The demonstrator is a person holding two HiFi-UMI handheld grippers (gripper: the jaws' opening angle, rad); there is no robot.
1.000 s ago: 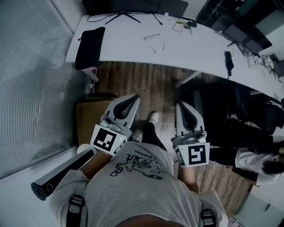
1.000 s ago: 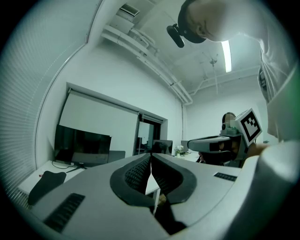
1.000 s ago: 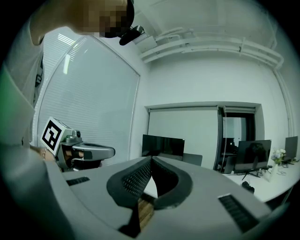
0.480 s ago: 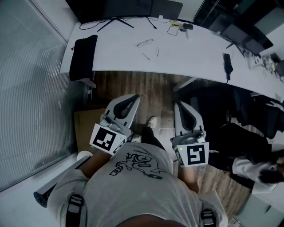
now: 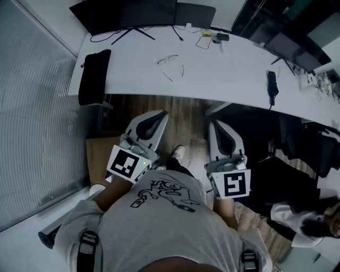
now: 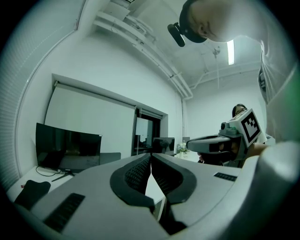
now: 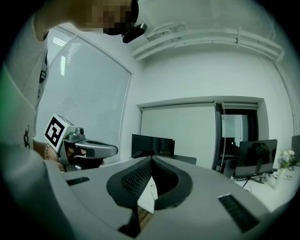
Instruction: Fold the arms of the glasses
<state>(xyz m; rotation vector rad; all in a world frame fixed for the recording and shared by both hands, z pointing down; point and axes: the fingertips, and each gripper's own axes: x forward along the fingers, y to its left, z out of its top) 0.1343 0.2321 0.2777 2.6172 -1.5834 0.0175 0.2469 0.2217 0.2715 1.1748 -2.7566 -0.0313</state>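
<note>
On the desk [image 5: 226, 69], glasses [image 5: 168, 59] lie well beyond both closed jaws.

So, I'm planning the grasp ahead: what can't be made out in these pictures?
Glasses: head view, too small to show hinges or lenses.
Glasses, both gripper views: blocked by the shut jaws.
Small items near the monitors: head view, too small to name.
</note>
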